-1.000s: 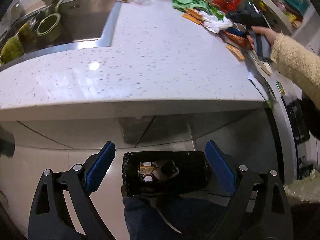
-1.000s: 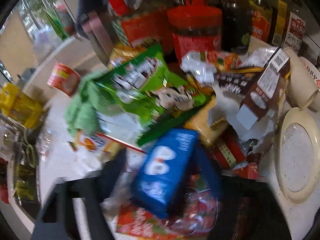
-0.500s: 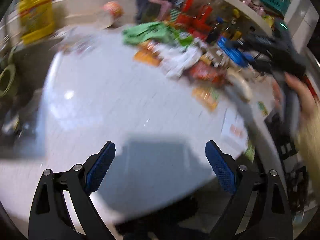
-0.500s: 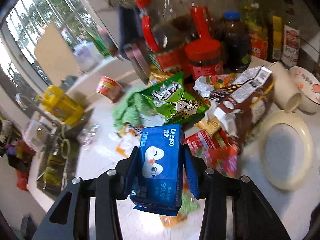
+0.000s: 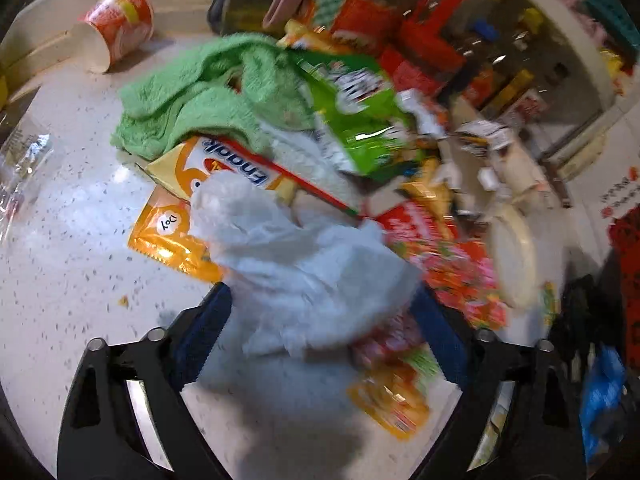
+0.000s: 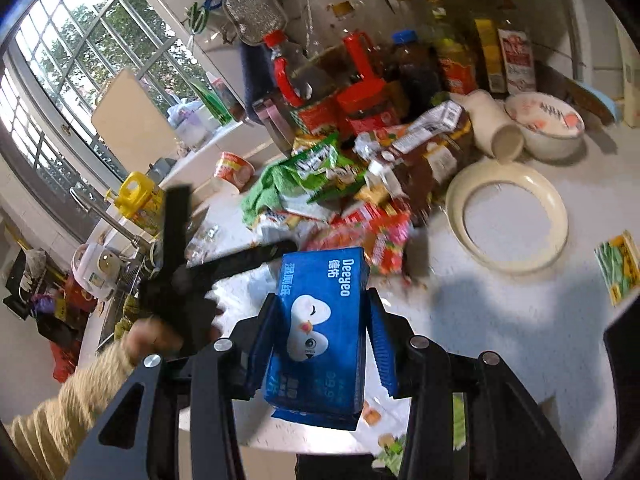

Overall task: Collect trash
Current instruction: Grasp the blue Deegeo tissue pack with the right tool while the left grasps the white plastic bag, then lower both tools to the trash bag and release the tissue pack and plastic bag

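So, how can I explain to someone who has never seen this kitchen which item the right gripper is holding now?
Look at the white speckled countertop with the heap of snack wrappers. In front of that heap, the right gripper is shut on a flat blue wet-wipes pack. Only this pack is blue, with a white cartoon bird and the word Deeyeo.

speckled white countertop (image 5: 68, 280), bearing green cloth (image 5: 200, 92), orange wrapper (image 5: 168, 240), tipped noodle cup (image 5: 116, 24), cream plate (image 6: 508, 216).
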Demonstrator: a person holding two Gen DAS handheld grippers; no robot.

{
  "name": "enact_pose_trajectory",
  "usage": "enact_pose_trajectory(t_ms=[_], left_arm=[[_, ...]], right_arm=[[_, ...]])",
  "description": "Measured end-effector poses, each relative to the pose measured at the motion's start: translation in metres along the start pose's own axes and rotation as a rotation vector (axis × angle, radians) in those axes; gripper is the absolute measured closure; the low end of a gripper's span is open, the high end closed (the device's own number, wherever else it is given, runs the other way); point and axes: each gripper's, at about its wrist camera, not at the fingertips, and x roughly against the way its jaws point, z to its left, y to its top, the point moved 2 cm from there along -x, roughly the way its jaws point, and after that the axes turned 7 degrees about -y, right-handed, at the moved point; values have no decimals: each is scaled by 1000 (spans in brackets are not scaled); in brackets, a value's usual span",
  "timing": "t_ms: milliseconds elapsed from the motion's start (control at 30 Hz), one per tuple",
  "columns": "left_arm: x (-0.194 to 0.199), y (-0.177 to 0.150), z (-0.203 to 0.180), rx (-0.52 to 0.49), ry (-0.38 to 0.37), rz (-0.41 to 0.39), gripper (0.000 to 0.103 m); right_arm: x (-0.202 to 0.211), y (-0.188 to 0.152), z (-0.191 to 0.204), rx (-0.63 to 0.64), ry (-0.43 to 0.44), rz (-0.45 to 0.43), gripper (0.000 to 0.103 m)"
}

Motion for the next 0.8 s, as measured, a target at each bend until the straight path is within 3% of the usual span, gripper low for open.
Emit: enact_pose_trajectory(t_ms=[67, 100, 167, 300, 467, 667, 800], left_arm=[[-4, 0, 6, 5, 12, -2, 87], [-2, 0, 10, 17, -16, -7, 88], [3, -2, 12, 20, -45, -14, 90], [29, -12, 4, -58, -31, -61, 91], [91, -36, -15, -132, -47, -168, 91], [171, -86, -29, -219, -58, -262, 91], [197, -133, -27, -244, -32, -236, 91]], right_arm=[[2, -4, 1, 5, 2, 2, 60], [3, -5, 2, 14, 2, -1, 60], [4, -7, 5, 31, 3, -2, 60], [1, -4, 17, 67, 23, -10, 60], [-1, 1, 37, 105, 58, -24, 60], [23, -7, 62, 150, 138, -38, 60], [42, -24, 77, 192, 179, -15, 60]])
